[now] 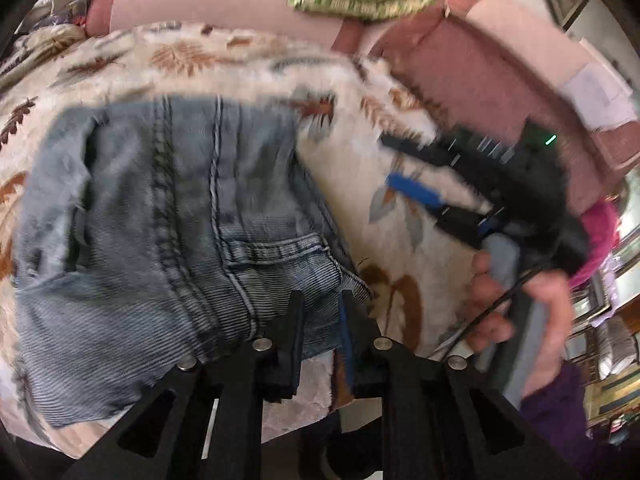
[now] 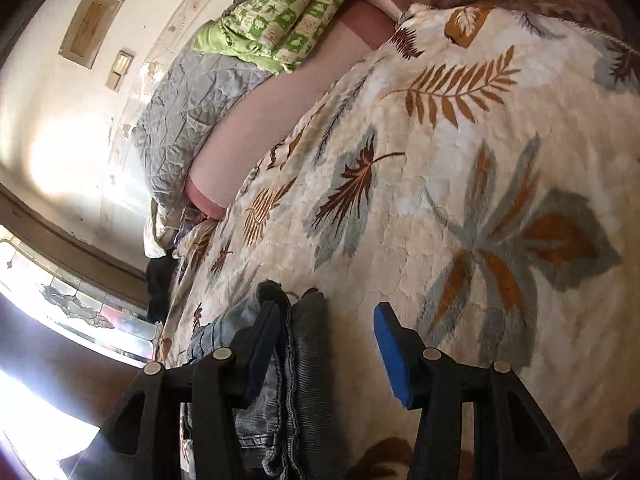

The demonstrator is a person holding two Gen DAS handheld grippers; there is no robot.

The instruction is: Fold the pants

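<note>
Faded blue jeans (image 1: 168, 240) lie folded into a compact block on a cream leaf-print blanket (image 1: 400, 184). My left gripper (image 1: 322, 300) hovers over the near right corner of the jeans, its jaws a small way apart with nothing clamped. My right gripper (image 1: 390, 160) shows in the left wrist view, to the right of the jeans, open, with a blue pad. In the right wrist view the right gripper (image 2: 328, 316) is wide open, and an edge of the jeans (image 2: 296, 360) lies between its fingers beside the left one.
The blanket (image 2: 460, 160) covers a pink sofa or bed (image 1: 460, 60). A green patterned cloth (image 2: 288, 12) and a grey quilt (image 2: 188, 108) lie at the far side. A wall with switches (image 2: 120, 68) and a window stand to the left.
</note>
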